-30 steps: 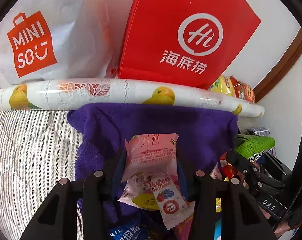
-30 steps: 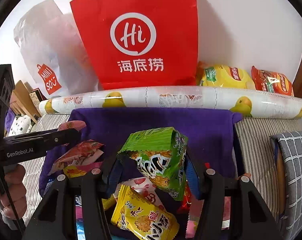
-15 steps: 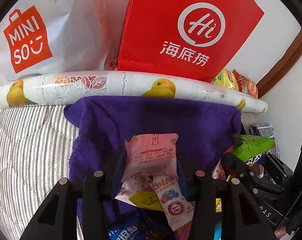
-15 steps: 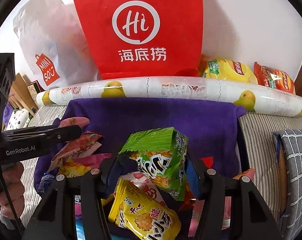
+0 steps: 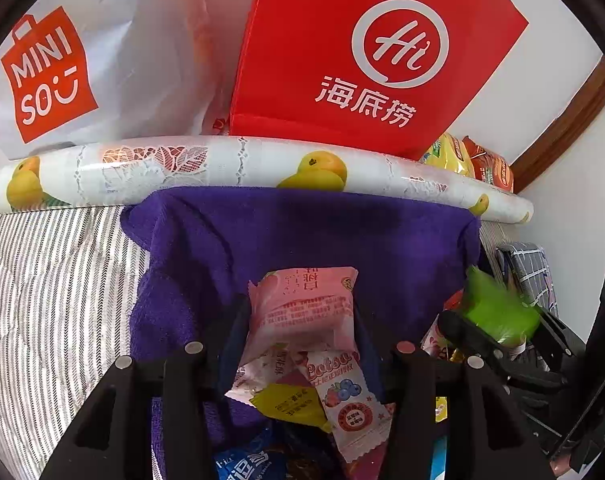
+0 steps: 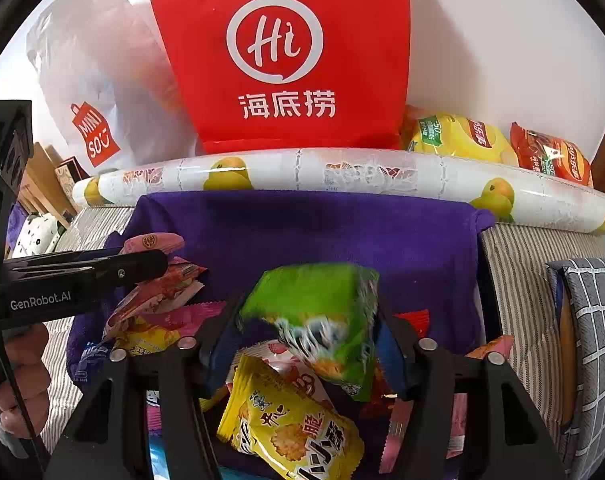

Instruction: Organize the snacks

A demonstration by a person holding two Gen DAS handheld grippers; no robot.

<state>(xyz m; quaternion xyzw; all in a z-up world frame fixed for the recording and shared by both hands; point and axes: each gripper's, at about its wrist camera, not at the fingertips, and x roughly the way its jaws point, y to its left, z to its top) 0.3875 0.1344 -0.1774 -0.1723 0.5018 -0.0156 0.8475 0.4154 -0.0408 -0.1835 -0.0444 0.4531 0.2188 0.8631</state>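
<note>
Showing motion blur, green snack packet point(image 6: 322, 320) between right gripper point(image 6: 308, 334) fingers.

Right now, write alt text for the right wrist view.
The right gripper holds a green snack packet, blurred, above a purple towel strewn with snacks, including a yellow cracker packet. Behind stand a red Hi bag and a duck-print roll; the left gripper enters from the left.

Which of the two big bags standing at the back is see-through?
The white Miniso bag, left of the solid red Hi bag: its thin plastic shows faint reddish shapes inside.
</note>
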